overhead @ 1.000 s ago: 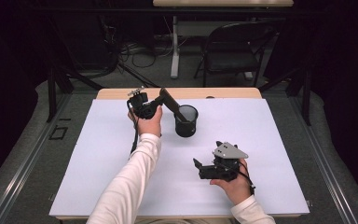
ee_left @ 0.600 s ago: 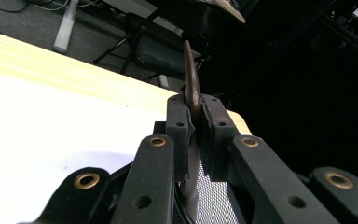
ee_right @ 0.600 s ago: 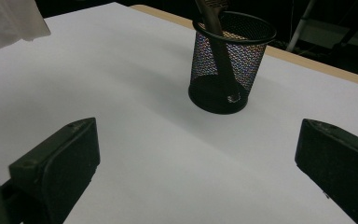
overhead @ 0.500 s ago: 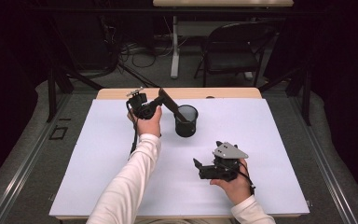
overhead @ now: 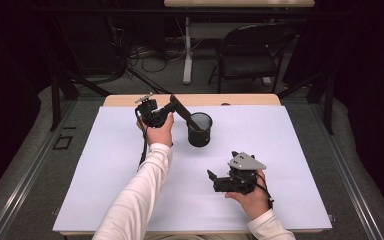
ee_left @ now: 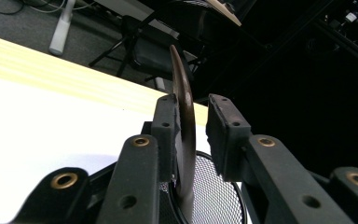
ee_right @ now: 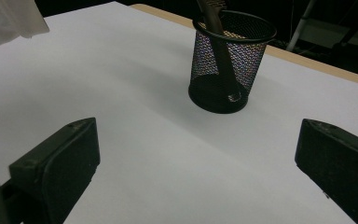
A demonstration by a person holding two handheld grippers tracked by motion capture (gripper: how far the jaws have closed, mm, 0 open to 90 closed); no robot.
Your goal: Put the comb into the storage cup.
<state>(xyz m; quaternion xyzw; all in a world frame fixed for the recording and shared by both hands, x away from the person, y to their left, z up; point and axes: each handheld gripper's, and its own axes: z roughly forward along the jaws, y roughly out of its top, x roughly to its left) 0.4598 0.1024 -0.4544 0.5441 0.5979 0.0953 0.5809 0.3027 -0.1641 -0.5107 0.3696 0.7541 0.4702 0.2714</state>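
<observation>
— Comb (overhead: 184,112), I think, flat and dark: where is it?
— Its lower end stands in the mesh cup (overhead: 200,131) near the far edge of the tabletop (overhead: 290,165). Its top leans between the jaws of the left gripper (overhead: 173,101), slightly apart: one pad touches it, the other does not.
— How will it handle?
— Probably light, stiff and thin, a little slippery. Better to pinch its flat sides near the top.
— And the right gripper (overhead: 211,176)?
— Wide apart and empty, near the front edge.
</observation>
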